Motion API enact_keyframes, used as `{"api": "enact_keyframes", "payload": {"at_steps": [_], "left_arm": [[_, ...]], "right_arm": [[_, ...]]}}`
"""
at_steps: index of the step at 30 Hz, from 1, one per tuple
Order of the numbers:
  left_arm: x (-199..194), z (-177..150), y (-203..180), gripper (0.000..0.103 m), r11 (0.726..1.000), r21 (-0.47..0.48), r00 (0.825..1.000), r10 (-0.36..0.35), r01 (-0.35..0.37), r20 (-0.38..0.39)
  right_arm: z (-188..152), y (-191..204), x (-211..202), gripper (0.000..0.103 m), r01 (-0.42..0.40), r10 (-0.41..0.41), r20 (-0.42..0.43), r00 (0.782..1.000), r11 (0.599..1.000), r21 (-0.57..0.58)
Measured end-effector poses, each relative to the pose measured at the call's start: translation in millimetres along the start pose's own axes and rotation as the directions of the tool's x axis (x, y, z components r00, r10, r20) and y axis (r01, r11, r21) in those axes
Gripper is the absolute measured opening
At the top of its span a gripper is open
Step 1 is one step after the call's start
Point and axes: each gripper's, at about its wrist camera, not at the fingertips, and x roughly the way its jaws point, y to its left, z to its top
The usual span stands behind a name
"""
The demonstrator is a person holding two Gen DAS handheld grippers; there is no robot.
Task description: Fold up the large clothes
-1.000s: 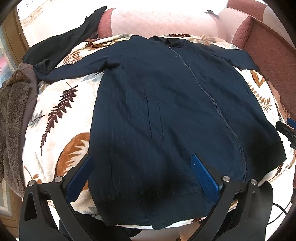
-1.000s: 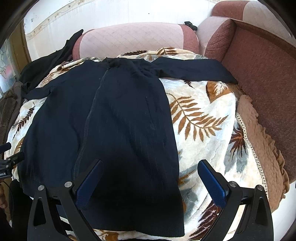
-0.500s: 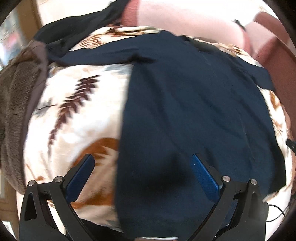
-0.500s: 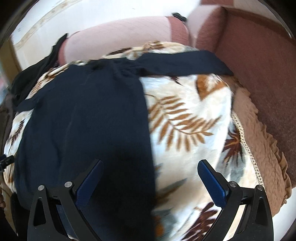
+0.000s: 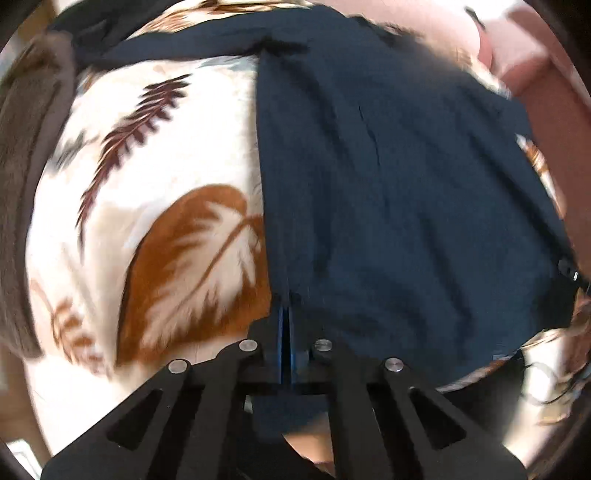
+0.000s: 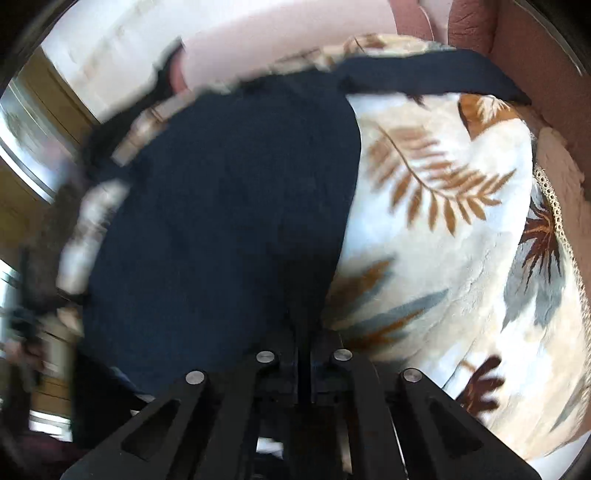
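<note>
A dark navy zip jacket (image 5: 388, 184) lies spread flat, front up, on a cream blanket with a leaf print (image 5: 166, 221). My left gripper (image 5: 285, 314) sits at the jacket's lower left side edge. Its jaws are closing, pressed together with the fabric edge pinched between the blue pads. In the right wrist view the jacket (image 6: 229, 221) fills the left half. My right gripper (image 6: 303, 343) is at its lower right side edge, jaws closing tight on the cloth. One sleeve (image 6: 424, 77) stretches to the right across the blanket (image 6: 443, 240).
A brown furry garment (image 5: 26, 147) and a black garment (image 5: 92, 22) lie off the blanket's left side. A pink sofa back (image 6: 277, 40) runs behind, and a dark red armrest (image 6: 546, 74) with a lace-edged cover (image 6: 557, 166) closes the right side.
Both grippers went from wide open to pressed shut on the jacket's side edges. The left moved to the jacket's left edge, the right to its right edge, both tilting further down.
</note>
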Motion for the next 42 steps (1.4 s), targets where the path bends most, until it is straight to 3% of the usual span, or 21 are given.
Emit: {"api": "enact_keyframes", "payload": {"at_steps": [2,4,7,10,13,15,17,19,22,25,28,36,39,41,42], "left_arm": [[-22,-10,10,0.000,0.999,-0.023,0.999,-0.027,0.028,0.029],[-27,-16,19,0.000,0.999,-0.033,0.999,0.017,-0.016,0.036],[-3,-22,32,0.000,0.994,-0.056,0.995,0.095,-0.096,-0.023],[7,-26,40,0.000,0.995,-0.094,0.997,0.029,-0.036,-0.078],[-30,-14,26,0.002,0.999,-0.031,0.998,0.028,-0.027,0.050],[-52,7,13,0.014,0.999,0.013,0.987,0.040,-0.043,0.155],[-63,33,-3,0.050,0.999,0.028,0.973,0.032,-0.040,0.229],[-64,58,-17,0.057,0.999,0.030,0.958,0.027,-0.037,0.287],[-45,104,-37,0.058,0.999,0.051,0.952,0.002,-0.019,0.305],[-16,144,-53,0.061,0.998,0.055,0.961,-0.029,0.014,0.277],[22,180,-78,0.060,0.998,0.062,0.973,-0.020,0.005,0.232],[80,244,-120,0.061,0.996,0.085,0.979,0.001,-0.019,0.205],[92,258,-125,0.061,0.995,0.095,0.979,0.006,-0.026,0.206],[102,266,-128,0.061,0.995,0.098,0.980,0.008,-0.028,0.198],[106,270,-129,0.061,0.995,0.099,0.982,0.013,-0.033,0.191]], "right_arm": [[-4,13,-29,0.002,-0.059,0.060,0.052,0.997,0.998,-0.025],[-11,19,-36,0.002,-0.036,0.038,0.061,0.997,0.999,-0.036],[-23,1,-2,0.002,0.095,-0.095,-0.026,0.995,0.995,0.000],[-33,-23,37,0.004,0.224,-0.213,-0.167,0.963,0.973,0.047],[-19,-27,17,0.010,0.178,-0.169,-0.107,0.980,0.980,0.084],[9,-25,-10,0.017,0.197,-0.198,0.012,0.980,0.979,0.061],[37,-25,-26,0.032,0.215,-0.218,0.099,0.971,0.976,0.045],[66,-35,-34,0.045,0.233,-0.238,0.159,0.958,0.971,0.055],[115,-77,-39,0.045,0.243,-0.276,0.199,0.940,0.954,0.174],[158,-144,-38,0.045,0.224,-0.327,0.233,0.916,0.898,0.379],[195,-210,-26,0.048,0.210,-0.389,0.238,0.890,0.814,0.542],[268,-331,50,0.051,0.132,-0.421,0.219,0.880,0.660,0.739],[276,-349,74,0.051,0.100,-0.409,0.225,0.884,0.637,0.764],[279,-357,91,0.050,0.054,-0.373,0.250,0.894,0.642,0.765],[281,-356,94,0.041,0.061,-0.379,0.262,0.888,0.661,0.748]]}}
